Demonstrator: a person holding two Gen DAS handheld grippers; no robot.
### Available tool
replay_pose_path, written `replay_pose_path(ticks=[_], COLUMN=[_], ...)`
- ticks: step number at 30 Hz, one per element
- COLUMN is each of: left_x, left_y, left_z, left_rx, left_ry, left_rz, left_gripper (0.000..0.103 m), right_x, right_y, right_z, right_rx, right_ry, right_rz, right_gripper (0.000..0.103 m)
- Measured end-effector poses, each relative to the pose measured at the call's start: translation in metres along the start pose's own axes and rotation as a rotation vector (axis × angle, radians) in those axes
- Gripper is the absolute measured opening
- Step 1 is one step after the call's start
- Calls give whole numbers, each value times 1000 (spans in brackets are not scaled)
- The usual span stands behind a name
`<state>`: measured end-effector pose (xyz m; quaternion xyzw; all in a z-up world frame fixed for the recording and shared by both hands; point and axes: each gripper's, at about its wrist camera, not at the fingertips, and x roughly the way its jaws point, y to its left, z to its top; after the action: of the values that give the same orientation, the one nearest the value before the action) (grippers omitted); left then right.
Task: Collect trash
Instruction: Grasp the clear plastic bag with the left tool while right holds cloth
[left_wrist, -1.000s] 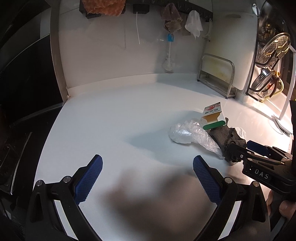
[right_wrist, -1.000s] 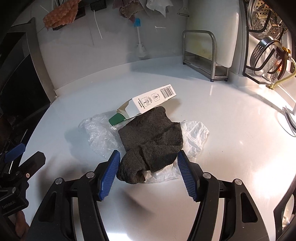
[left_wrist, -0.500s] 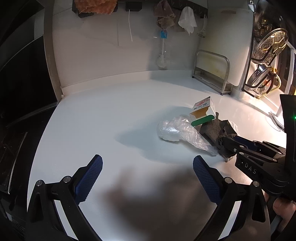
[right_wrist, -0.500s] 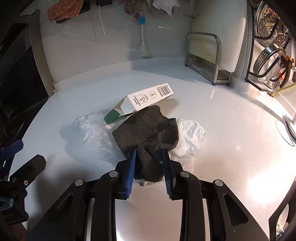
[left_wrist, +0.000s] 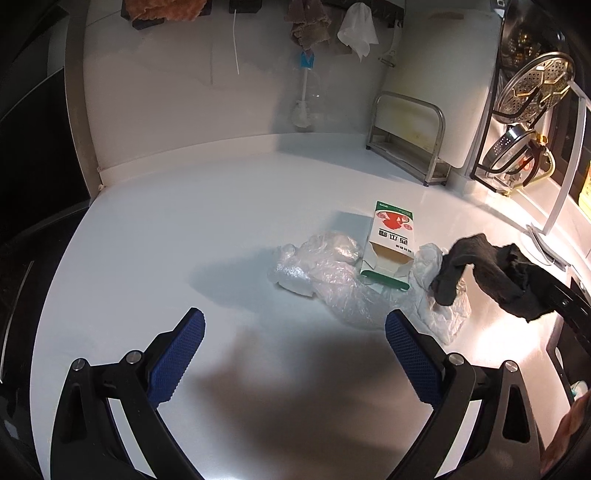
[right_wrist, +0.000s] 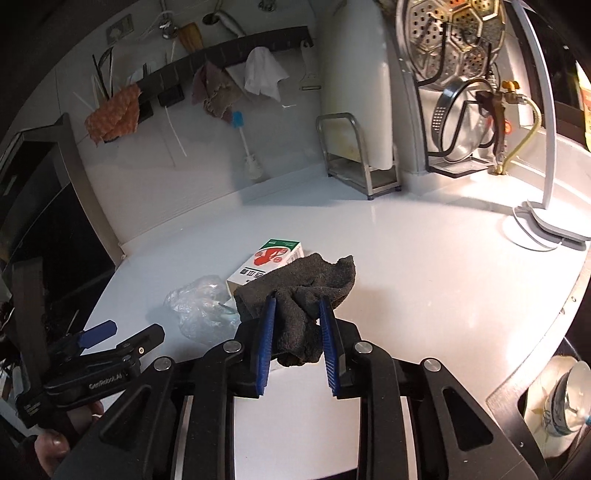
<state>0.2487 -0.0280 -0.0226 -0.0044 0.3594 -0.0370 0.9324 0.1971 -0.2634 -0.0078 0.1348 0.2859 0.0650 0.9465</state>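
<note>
In the right wrist view my right gripper (right_wrist: 297, 301) has a dark grey cloth (right_wrist: 314, 277) bunched between its blue pads; the jaws are closing on it and it hangs above the white counter (right_wrist: 406, 295). The left wrist view shows the same cloth (left_wrist: 491, 266) lifted at the right, one end drooping onto crumpled white plastic (left_wrist: 443, 314). A red, white and green carton (left_wrist: 391, 236) lies flat next to a clear plastic bag (left_wrist: 325, 266). My left gripper (left_wrist: 295, 317) is open and empty, short of the bag.
A metal rack (left_wrist: 406, 147) with a white board stands at the back right. A wire rack of steamer trays (right_wrist: 461, 110) and a white lamp base (right_wrist: 543, 225) are further right. A bowl (right_wrist: 565, 398) sits beyond the counter's right edge. Cloths and a brush hang on the wall.
The right gripper closed on the dark cloth and lifted it up and right, off the pile. The carton now lies flat with its red face up. The left gripper moved closer to the bag.
</note>
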Motion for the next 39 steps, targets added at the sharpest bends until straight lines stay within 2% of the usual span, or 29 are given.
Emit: replay_pose_path(ticks=[9, 15, 16, 17, 18, 19, 20, 21, 22, 23, 29, 39], left_x=[39, 56, 58, 60, 63, 65, 67, 68, 68, 67, 37, -48], left_y=[-12, -19, -20, -21, -22, -22, -21, -19, -17, -16, -12, -10], left_z=[16, 19, 18, 18, 18, 17, 16, 16, 16, 15, 13, 8], left_rx=[-40, -35, -31, -24, -18, -19, -25, -32, -39, -39, 6, 96], left_ry=[71, 104, 112, 123, 135, 146, 154, 163, 171, 172, 102, -53], left_rz=[30, 65, 65, 65, 63, 52, 37, 21, 0, -9, 11, 30], left_gripper=[96, 92, 82, 68, 61, 49, 32, 24, 10, 8, 7, 7], right_x=[-24, -26, -26, -25, -24, -24, -24, -25, -25, -26, -34, -75], right_y=[-42, -41, -39, -38, -36, -35, -34, -33, -31, -29, -17, 13], right_z=[-9, -14, -14, -15, -15, -15, -15, -14, -14, -14, -8, 12], right_rx=[91, 77, 68, 61, 56, 54, 50, 44, 39, 34, 18, -20], right_ry=[-45, -44, -43, -42, -40, -39, -38, -39, -41, -43, -63, -144], right_rz=[-9, 15, 15, 16, 22, 27, 30, 29, 28, 26, 29, 8], right_gripper=[23, 23, 23, 23, 23, 23, 23, 23, 23, 23, 23, 23])
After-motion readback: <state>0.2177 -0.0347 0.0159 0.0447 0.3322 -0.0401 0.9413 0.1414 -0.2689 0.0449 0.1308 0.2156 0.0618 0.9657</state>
